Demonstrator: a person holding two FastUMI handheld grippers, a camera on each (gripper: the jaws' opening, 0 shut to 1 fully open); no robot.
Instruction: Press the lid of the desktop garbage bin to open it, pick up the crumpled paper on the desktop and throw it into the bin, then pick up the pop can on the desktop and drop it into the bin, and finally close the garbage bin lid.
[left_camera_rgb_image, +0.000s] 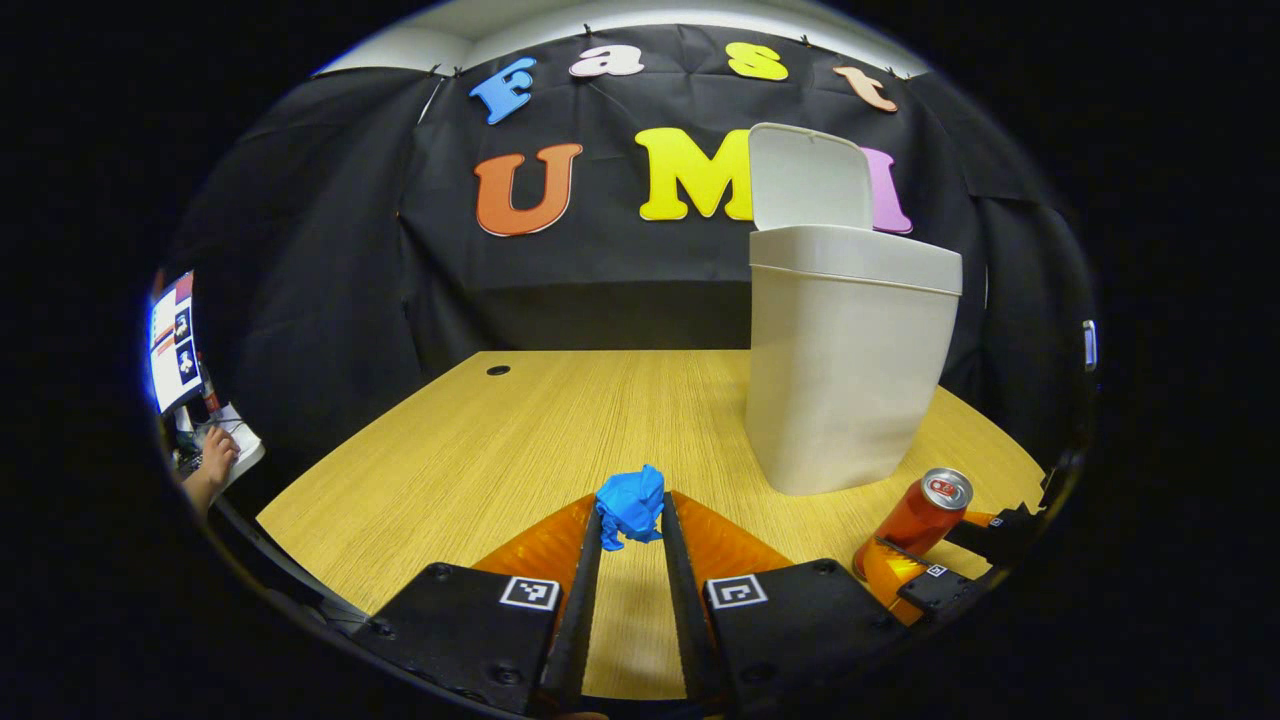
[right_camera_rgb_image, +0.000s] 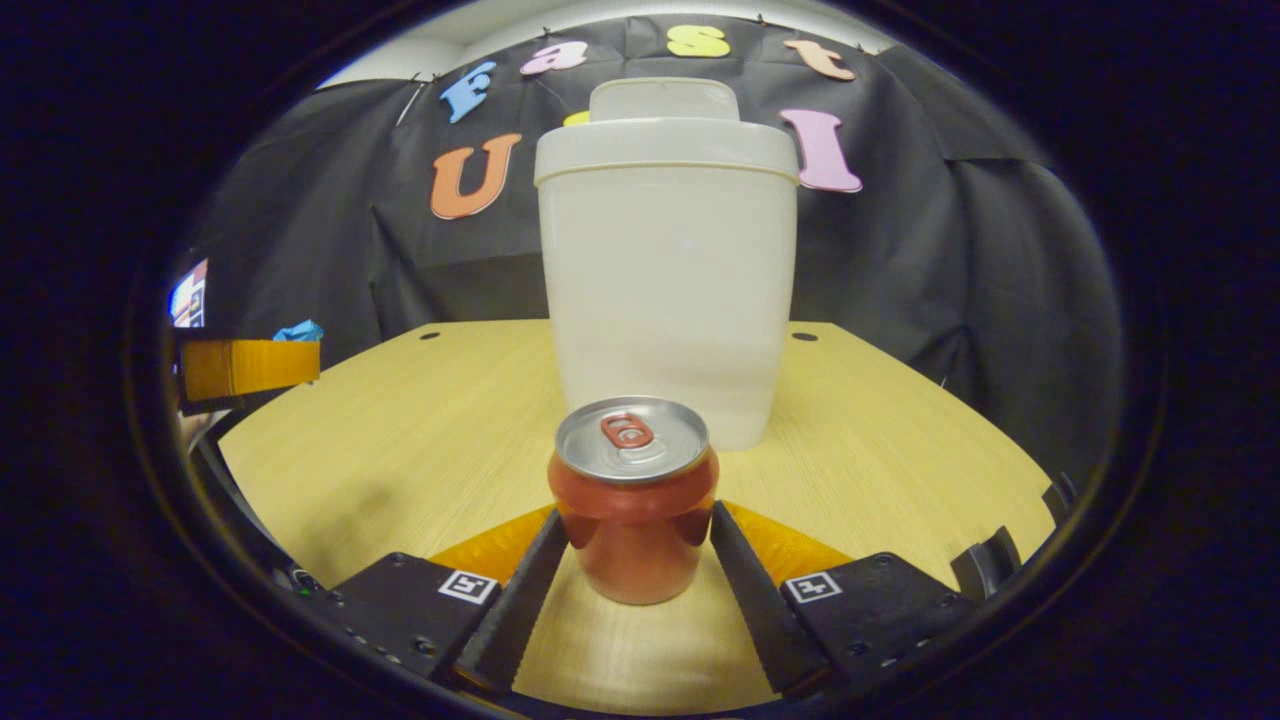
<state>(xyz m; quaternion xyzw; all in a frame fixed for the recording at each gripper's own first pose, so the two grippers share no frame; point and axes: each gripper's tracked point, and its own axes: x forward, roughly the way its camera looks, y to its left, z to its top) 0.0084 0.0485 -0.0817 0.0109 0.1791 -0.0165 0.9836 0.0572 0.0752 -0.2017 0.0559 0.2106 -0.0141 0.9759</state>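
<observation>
The blue crumpled paper (left_camera_rgb_image: 630, 505) sits between the tips of my left gripper (left_camera_rgb_image: 632, 525), which is shut on it; in the right gripper view the paper (right_camera_rgb_image: 299, 330) hangs above the wooden table at the far left. The white bin (left_camera_rgb_image: 850, 370) stands at the right with its lid (left_camera_rgb_image: 810, 175) flipped up. The red pop can (right_camera_rgb_image: 635, 500) stands upright on the table just in front of the bin (right_camera_rgb_image: 665, 280), between the fingers of my right gripper (right_camera_rgb_image: 637, 525), which press on its sides. From the left gripper view the can (left_camera_rgb_image: 920, 515) shows at the lower right.
The wooden table (left_camera_rgb_image: 480, 450) has a cable hole (left_camera_rgb_image: 498, 370) at the back left. Black cloth walls close the booth behind and on both sides. A person's hand (left_camera_rgb_image: 212, 462) rests on a keyboard beside a monitor (left_camera_rgb_image: 175, 340) at the far left.
</observation>
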